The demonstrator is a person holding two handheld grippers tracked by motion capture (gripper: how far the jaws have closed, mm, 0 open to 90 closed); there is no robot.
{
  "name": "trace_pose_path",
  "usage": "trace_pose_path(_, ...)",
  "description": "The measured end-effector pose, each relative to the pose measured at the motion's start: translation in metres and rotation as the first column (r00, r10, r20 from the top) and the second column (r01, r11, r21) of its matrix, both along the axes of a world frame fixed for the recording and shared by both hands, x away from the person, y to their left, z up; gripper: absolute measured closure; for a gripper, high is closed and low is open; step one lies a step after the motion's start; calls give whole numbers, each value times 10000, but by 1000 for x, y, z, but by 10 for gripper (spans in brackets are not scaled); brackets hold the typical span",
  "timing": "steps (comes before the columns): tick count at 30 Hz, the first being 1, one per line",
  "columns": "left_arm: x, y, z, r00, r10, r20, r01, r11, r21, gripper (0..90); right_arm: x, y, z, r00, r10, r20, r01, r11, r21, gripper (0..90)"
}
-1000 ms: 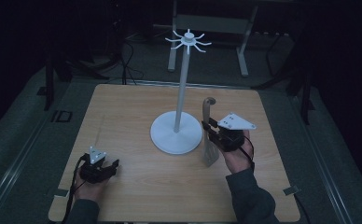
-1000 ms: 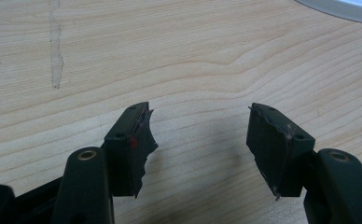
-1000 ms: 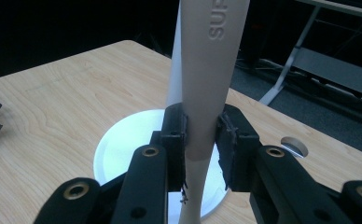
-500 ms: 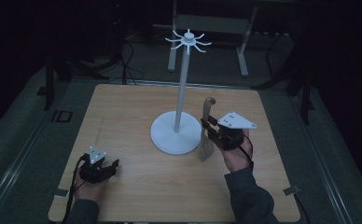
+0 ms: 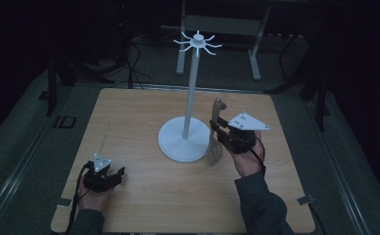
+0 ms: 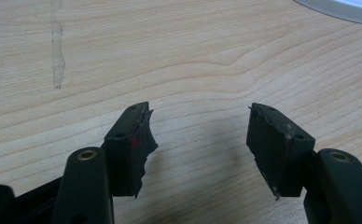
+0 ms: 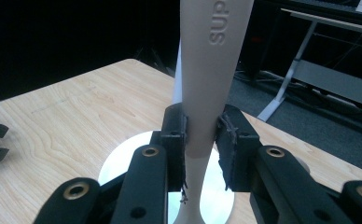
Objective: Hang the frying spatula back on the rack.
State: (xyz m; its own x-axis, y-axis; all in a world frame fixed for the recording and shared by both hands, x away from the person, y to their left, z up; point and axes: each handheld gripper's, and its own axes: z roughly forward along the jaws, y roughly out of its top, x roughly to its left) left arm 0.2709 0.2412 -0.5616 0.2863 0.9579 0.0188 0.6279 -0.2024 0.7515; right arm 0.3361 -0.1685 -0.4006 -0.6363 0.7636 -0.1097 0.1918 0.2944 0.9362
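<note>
Right gripper [image 5: 216,131] clamps the beige utensil [image 5: 216,137] upright.
We note the white stand [image 5: 184,141] just beside it; left gripper [image 6: 200,140] gapes empty on the table [image 5: 129,127].

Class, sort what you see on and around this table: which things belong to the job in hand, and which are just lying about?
In the job:
right gripper, shut on the beige utensil
white hook stand

Lying about:
left gripper, open over bare table
grey frame behind the table
</note>
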Motion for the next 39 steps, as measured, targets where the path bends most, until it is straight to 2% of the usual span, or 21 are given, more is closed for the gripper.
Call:
trace_pose_path(26, 0, 0, 0, 10000, -9, -3, 9, 10000, -11, 402, 10, 9, 21, 9997, -138, -218, 145, 9995, 298, 734)
trace_pose_path(39, 0, 1, 0, 10000, 1, 16, -1, 10000, -35, 402, 18, 11, 33, 9991, -203, -384, 234, 9964, 821, 734)
